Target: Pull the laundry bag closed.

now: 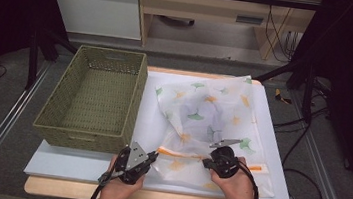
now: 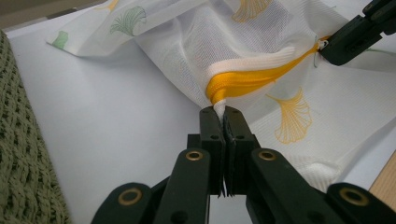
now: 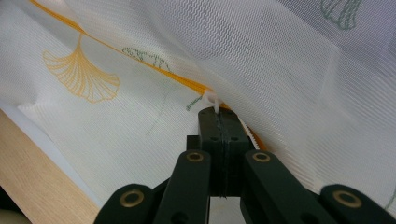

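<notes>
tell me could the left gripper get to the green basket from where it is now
Probably not yet: the left gripper is shut on the mesh bag at its zipper end. The basket sits open just beside it, nothing between.

A green woven basket [image 1: 93, 97] stands on the left part of the white table top [image 1: 152, 122], its long side near the table's left edge. Behind the table stands a pale wooden desk [image 1: 210, 7], with black cables [image 1: 277, 33] hanging beside it.

Leaf-printed mesh bag [image 1: 207, 118], orange zipper [image 2: 252, 77]
</notes>
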Demonstrator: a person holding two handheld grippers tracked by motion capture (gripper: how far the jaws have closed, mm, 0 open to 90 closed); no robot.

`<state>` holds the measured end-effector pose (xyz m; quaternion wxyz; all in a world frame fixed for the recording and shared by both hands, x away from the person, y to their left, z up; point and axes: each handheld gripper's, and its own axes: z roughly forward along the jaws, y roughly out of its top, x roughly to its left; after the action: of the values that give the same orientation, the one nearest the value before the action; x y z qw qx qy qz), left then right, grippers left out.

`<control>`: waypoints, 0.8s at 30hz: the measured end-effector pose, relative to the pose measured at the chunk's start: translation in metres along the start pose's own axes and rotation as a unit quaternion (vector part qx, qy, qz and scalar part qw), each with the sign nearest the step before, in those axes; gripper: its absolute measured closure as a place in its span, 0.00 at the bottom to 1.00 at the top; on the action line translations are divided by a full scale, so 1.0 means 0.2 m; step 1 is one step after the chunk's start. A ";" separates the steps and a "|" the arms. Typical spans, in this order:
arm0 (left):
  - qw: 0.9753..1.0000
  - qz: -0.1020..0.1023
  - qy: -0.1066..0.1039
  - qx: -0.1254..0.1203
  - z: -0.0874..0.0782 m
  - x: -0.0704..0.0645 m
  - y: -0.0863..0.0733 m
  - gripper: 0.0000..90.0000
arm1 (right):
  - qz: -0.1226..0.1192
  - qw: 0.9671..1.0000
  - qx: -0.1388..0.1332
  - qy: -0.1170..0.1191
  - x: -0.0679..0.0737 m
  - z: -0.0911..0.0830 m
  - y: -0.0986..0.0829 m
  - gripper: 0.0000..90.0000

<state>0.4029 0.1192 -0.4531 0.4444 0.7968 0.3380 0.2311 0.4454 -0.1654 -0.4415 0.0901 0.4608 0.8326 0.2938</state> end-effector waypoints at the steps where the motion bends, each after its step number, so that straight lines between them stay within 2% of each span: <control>1: 1.000 0.000 -0.001 0.001 0.00 0.00 0.00 0.98 | 0.000 1.000 0.000 0.001 0.00 0.00 0.00 1.00; 12: 1.000 -0.005 0.003 0.020 -0.02 -0.01 -0.04 0.98 | 0.007 1.000 0.005 -0.001 -0.02 -0.01 -0.02 1.00; 15: 1.000 -0.007 0.007 0.025 -0.01 0.00 -0.04 0.98 | 0.003 1.000 0.009 -0.001 -0.01 -0.01 -0.02 1.00; 18: 0.999 -0.011 0.022 0.033 -0.01 0.02 -0.05 0.98 | 0.006 1.000 0.010 -0.001 -0.01 -0.01 -0.02 1.00; 20: 0.999 -0.018 0.026 0.032 -0.01 0.04 -0.06 0.98 | 0.007 1.000 0.010 0.000 -0.02 -0.01 -0.03 1.00; 24: 0.999 -0.016 0.029 0.034 -0.01 0.04 -0.06 0.98 | 0.008 1.000 0.012 0.004 -0.02 -0.01 -0.03 1.00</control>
<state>0.4036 0.1305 -0.4619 0.4109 0.7986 0.3713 0.2358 0.4427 -0.1728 -0.4432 0.0792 0.4676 0.8324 0.2866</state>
